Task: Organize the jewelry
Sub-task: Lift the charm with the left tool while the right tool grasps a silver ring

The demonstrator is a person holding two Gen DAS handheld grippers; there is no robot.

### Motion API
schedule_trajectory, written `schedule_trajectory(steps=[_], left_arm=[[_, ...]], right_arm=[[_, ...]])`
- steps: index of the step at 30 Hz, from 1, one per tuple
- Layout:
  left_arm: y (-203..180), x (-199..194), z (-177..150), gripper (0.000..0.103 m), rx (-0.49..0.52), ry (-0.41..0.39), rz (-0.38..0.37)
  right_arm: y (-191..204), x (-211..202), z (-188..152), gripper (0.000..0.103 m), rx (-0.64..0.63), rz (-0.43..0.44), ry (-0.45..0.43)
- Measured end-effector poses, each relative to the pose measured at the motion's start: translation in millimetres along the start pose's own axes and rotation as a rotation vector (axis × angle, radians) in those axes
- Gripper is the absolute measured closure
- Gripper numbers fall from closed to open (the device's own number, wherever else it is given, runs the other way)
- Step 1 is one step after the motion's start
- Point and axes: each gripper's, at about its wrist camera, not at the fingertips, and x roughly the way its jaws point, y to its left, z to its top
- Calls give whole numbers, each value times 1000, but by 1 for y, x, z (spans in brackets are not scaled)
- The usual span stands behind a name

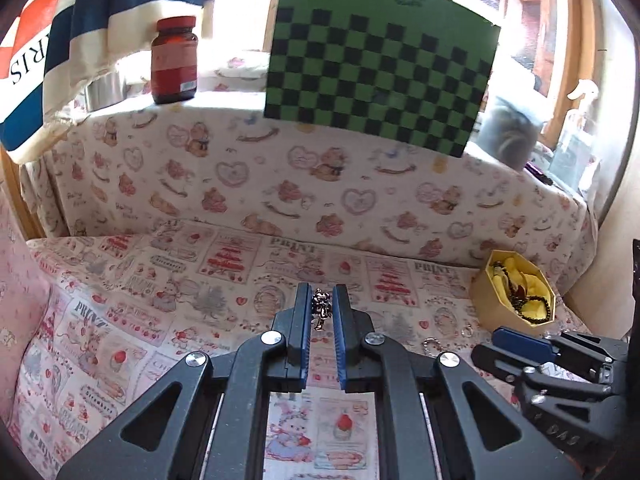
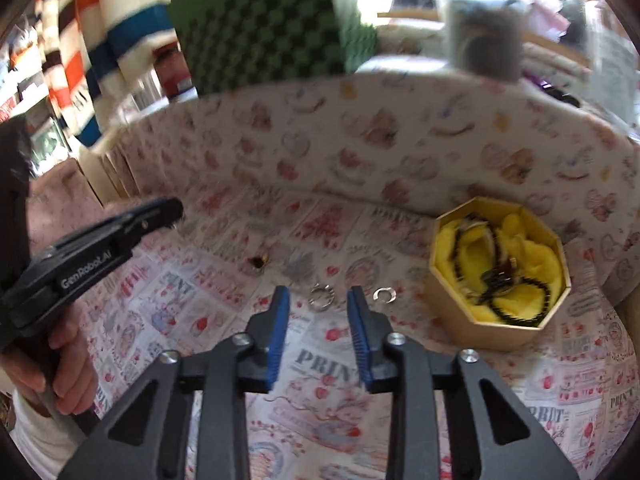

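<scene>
— Blue pads on the left gripper [image 1: 322, 294]: what are they doing?

— Pinching a small dark-and-silver trinket [image 1: 321, 309], mid-frame in the left wrist view. It sits between the fingers near their tips and hangs clear of the printed cloth [image 1: 160, 292] below.

— And the right gripper [image 2: 319, 295]?

— Its jaws stand apart with nothing pressed between them. A silver ring [image 2: 320, 298] lies on the cloth in the gap just past the tips, not touched as far as I can see. A second silver ring [image 2: 383, 294] lies just right of the right-hand finger.

— Where does the jewelry go?

— An eight-sided cardboard box [image 2: 472, 320] with yellow lining sits at the right of the right wrist frame, near the padded back wall. Dark bead strands [image 2: 500, 276] already lie coiled in it. In the left wrist view the same box is at the far right, just above the right gripper.

— Anything else loose on the cloth?

— A small dark-and-gold piece [image 2: 258, 263] left of centre in the right wrist view; that picture is blurred, so it might be an earring, but I can't say. The left wrist view also shows a small bead chain [image 1: 430, 346] on the cloth at lower right.

— Background?

— A green checkered board [image 1: 380, 68] leans at upper centre, a brown jar [image 1: 175, 60] with a red lid at upper left. A hand [image 2: 60, 372] grips the left gripper's handle at the left edge.
</scene>
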Motion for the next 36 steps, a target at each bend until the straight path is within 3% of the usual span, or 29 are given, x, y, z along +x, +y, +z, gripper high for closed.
schedule_trajectory(steps=[2, 7, 17, 20, 27, 36], left_arm=[[4, -1, 0, 94, -9, -2, 3], [8, 1, 0, 94, -13, -13, 35], [12, 1, 1, 94, -32, -5, 22], [11, 0, 1, 94, -32, -8, 26], [10, -2, 1, 94, -29, -13, 25], [5, -9, 1, 94, -13, -41, 28]], right_arm=[[12, 12, 6, 76, -29, -57, 55], [21, 41, 10, 76, 5, -74, 176], [17, 63, 17, 78, 45, -137, 196], [15, 71, 19, 84, 58, -146, 204], [16, 64, 15, 85, 70, -153, 168], [-2, 6, 6, 85, 122, -91, -26]])
